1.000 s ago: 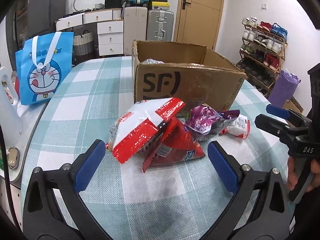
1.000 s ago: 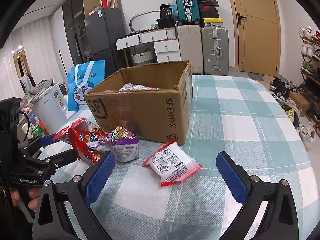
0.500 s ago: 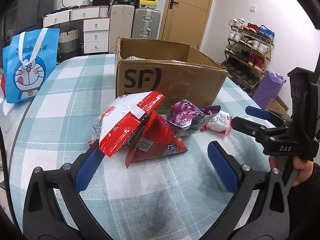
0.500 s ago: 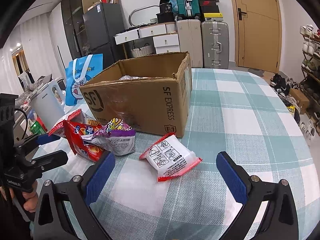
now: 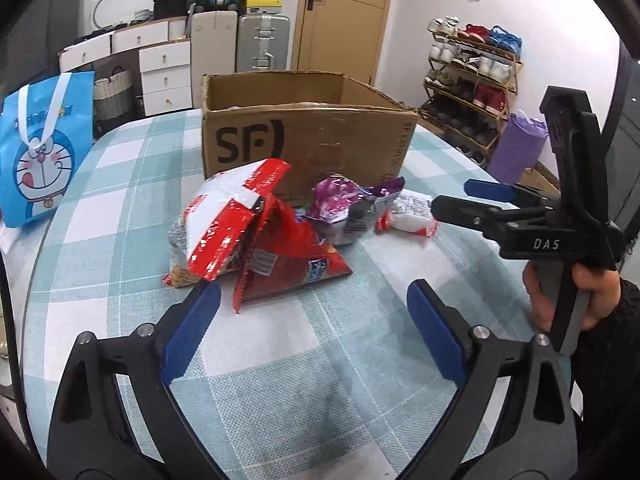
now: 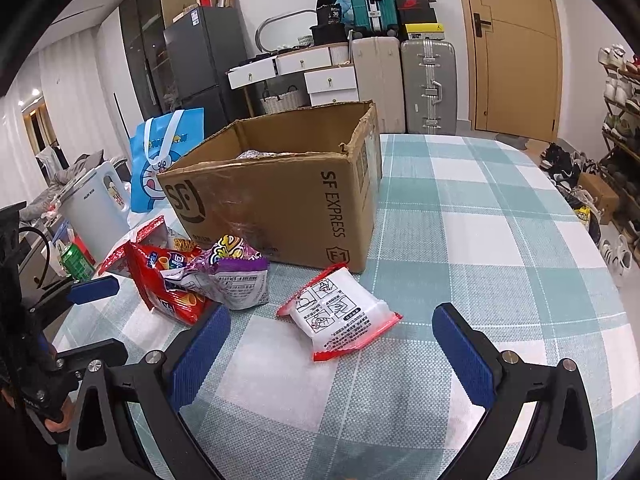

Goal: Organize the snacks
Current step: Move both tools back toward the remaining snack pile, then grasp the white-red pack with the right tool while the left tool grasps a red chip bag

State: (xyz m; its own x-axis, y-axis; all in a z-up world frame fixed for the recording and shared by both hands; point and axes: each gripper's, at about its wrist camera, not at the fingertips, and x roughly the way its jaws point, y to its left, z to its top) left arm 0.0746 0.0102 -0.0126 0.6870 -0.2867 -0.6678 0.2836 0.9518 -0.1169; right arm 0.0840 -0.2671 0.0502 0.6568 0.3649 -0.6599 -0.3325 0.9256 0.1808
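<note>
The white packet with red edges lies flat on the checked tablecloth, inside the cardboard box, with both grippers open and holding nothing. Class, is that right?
Not quite. The white packet with red edges is not inside the cardboard box; it lies outside, on the checked tablecloth by the box's near corner, as the right wrist view shows. The rest holds: right gripper and left gripper are open and hold nothing.

The brown cardboard box (image 6: 280,200) hides most of its contents behind its near wall; only a crinkled silvery scrap (image 6: 256,155) shows above the rim, too little to identify. The red foil snack bag (image 5: 288,256) lies partly under the red-and-white packet (image 5: 228,220). The small white packet with red edges (image 5: 408,216) is half hidden behind the purple snack bag (image 5: 344,208). The blue cartoon tote bag (image 5: 36,160) is cut off at the left edge.
</note>
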